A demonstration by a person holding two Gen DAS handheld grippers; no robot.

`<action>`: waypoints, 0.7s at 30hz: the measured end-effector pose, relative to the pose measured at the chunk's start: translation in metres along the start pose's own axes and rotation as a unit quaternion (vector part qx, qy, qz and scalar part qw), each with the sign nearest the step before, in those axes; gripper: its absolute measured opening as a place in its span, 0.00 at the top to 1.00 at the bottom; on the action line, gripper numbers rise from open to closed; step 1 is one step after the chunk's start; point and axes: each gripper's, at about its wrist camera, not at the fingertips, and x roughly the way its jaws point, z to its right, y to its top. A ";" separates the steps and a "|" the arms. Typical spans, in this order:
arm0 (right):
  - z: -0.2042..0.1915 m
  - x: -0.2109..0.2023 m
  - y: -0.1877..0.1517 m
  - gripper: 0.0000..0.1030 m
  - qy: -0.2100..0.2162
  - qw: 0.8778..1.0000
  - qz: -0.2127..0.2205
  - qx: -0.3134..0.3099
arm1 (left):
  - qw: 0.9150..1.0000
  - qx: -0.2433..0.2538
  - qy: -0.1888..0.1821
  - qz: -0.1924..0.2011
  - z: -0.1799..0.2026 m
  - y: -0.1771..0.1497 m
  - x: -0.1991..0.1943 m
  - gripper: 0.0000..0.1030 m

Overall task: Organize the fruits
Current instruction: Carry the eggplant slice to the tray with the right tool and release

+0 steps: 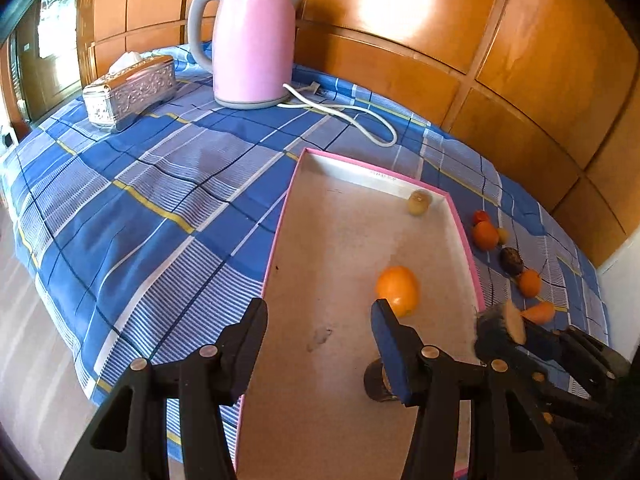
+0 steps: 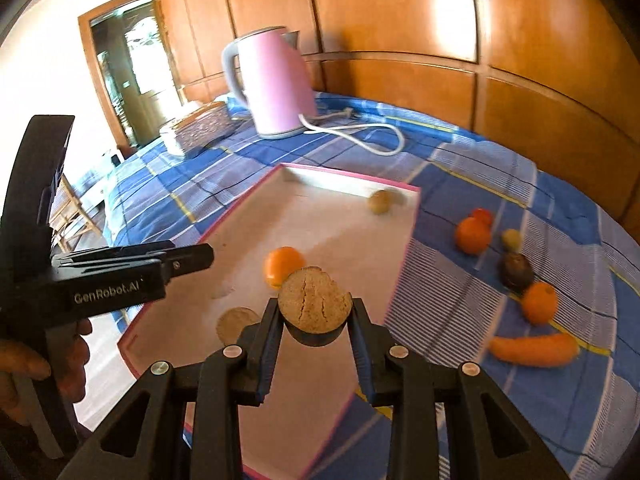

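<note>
A pink-rimmed tray (image 1: 464, 236) (image 2: 406, 256) lies on the blue checked cloth. In it are an orange fruit (image 1: 397, 290) (image 2: 282, 265), a small yellow-green fruit (image 1: 419, 203) (image 2: 379, 201) at the far corner and a dark half fruit (image 1: 376, 382) (image 2: 236, 322) near the front. My right gripper (image 2: 315, 322) is shut on a dark half fruit with a tan cut face (image 2: 315, 305) (image 1: 504, 326), held above the tray's near right part. My left gripper (image 1: 320, 320) is open and empty over the tray's left rim.
Right of the tray on the cloth lie several fruits: an orange (image 2: 473, 235), a dark round fruit (image 2: 517, 270), another orange (image 2: 539, 302) and a carrot-like piece (image 2: 534, 350). A pink kettle (image 1: 252, 42) with white cord and a silver tissue box (image 1: 130, 92) stand behind.
</note>
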 end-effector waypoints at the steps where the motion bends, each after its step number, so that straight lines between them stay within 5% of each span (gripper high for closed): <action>1: -0.002 0.003 0.000 0.68 0.000 1.000 -0.004 -0.002 | 1.000 0.000 -0.001 0.000 0.000 0.000 0.000 0.47; 9: -0.008 0.019 -0.007 0.63 -0.008 1.000 -0.026 0.005 | 1.000 0.012 -0.007 0.006 0.007 -0.002 -0.005 0.47; 21: 0.002 -0.003 -0.011 0.63 -0.017 0.999 0.001 0.040 | 0.999 0.044 -0.013 0.009 0.027 -0.009 -0.010 0.47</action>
